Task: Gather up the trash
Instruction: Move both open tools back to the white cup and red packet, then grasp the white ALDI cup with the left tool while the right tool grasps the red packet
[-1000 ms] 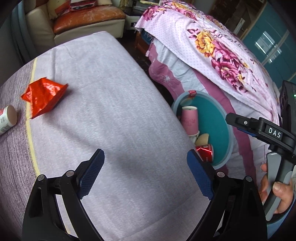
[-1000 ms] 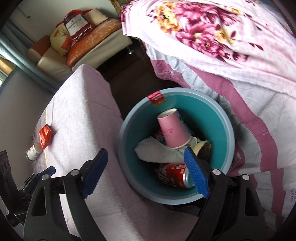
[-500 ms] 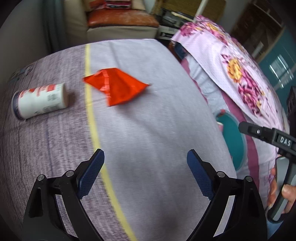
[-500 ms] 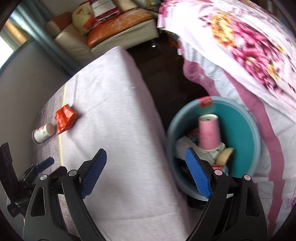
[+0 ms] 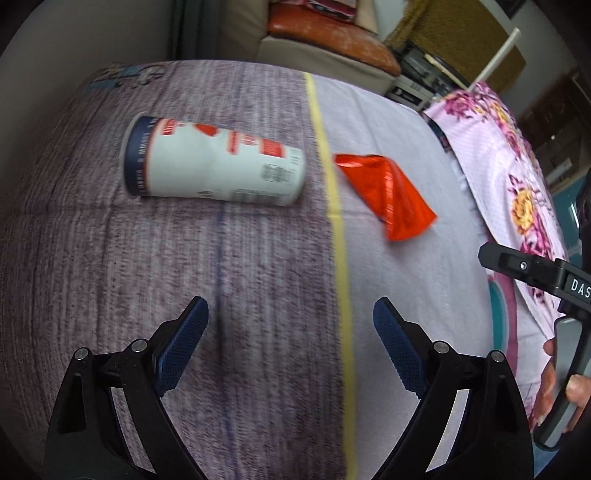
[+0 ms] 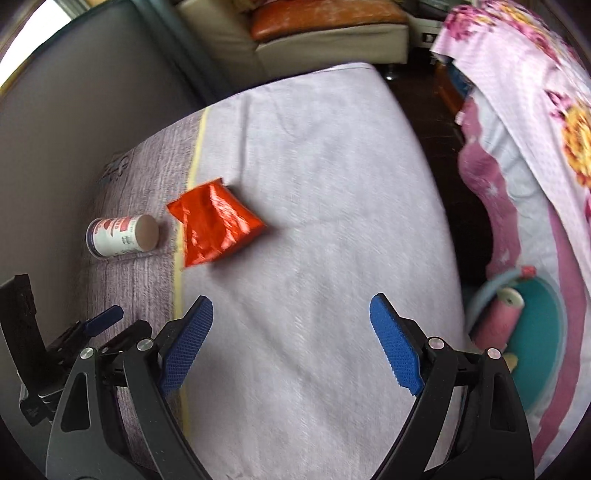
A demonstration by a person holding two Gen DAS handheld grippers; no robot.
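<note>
A white can with red print (image 5: 214,168) lies on its side on the grey-purple cloth-covered table (image 5: 258,295). A crumpled red wrapper (image 5: 388,195) lies just right of it, past a yellow stripe. My left gripper (image 5: 291,343) is open and empty, short of the can. In the right wrist view the wrapper (image 6: 216,225) and can (image 6: 122,236) lie ahead to the left. My right gripper (image 6: 291,339) is open and empty over the pale cloth. A teal bin (image 6: 539,332) holding a pink paper cup (image 6: 498,317) stands on the floor at right.
A bed with a pink floral cover (image 6: 535,110) runs along the right beyond the bin. A cream sofa with an orange cushion (image 6: 325,22) stands at the back. A grey wall (image 6: 74,110) borders the table on the left.
Both grippers swung left, away from the bin and toward the can and wrapper. The can and wrapper now sit much closer in the left wrist view. Both stayed open.
</note>
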